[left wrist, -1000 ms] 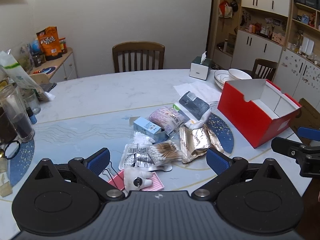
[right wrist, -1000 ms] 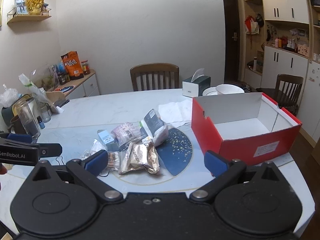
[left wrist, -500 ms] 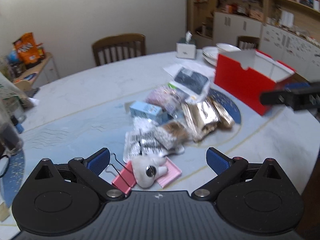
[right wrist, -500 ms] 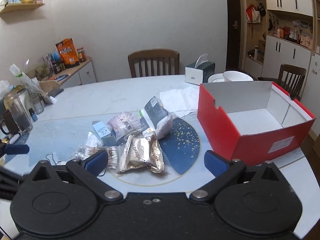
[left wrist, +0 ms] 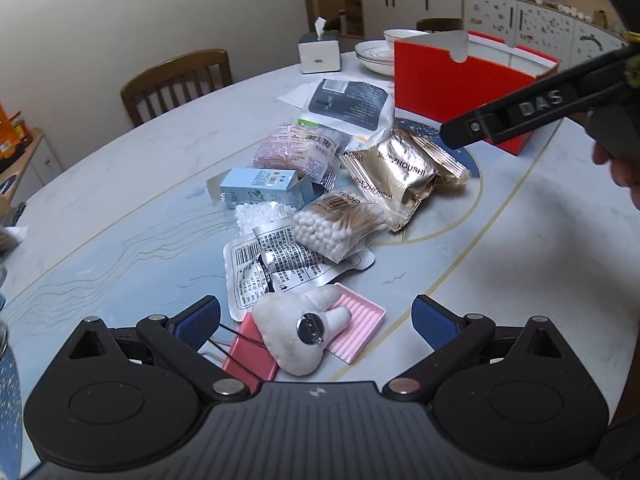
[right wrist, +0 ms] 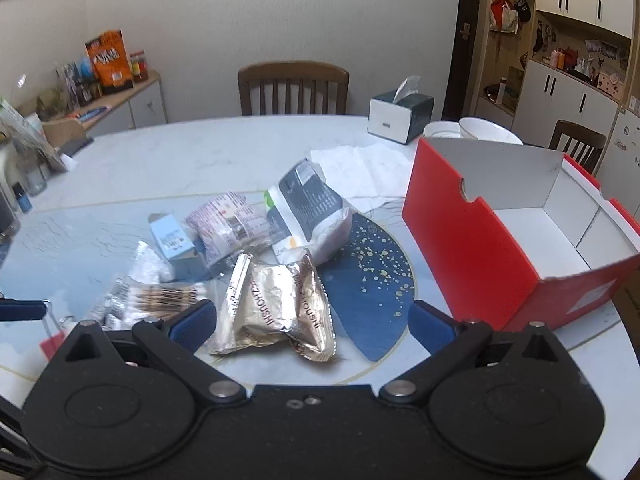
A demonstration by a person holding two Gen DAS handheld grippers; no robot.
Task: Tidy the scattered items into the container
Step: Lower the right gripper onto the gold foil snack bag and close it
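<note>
A pile of small items lies mid-table: gold foil packets point(right wrist: 280, 304) point(left wrist: 396, 172), a cotton swab bag point(left wrist: 340, 224), a blue carton point(left wrist: 260, 186), a pink packet point(left wrist: 296, 152), a dark-labelled pouch point(right wrist: 308, 208), silver sachets point(left wrist: 276, 264), a white plush brooch point(left wrist: 300, 332) on a pink tray point(left wrist: 356, 320). The empty red box point(right wrist: 500, 240) stands to the right. My left gripper point(left wrist: 316, 320) is open around the plush brooch. My right gripper point(right wrist: 312, 320) is open just before the gold packets; its finger point(left wrist: 532, 104) crosses the left wrist view.
A tissue box point(right wrist: 400, 118), stacked white bowls point(right wrist: 472, 132) and loose paper sheets point(right wrist: 360, 172) sit behind the pile. A wooden chair point(right wrist: 292, 88) stands at the far edge. Glass jars and bags crowd the table's left side point(right wrist: 24, 160).
Both grippers have dropped lower and moved closer to the pile. The left one has swung right, bringing the plush brooch between its fingers; the right gripper's finger now reaches over the gold packets.
</note>
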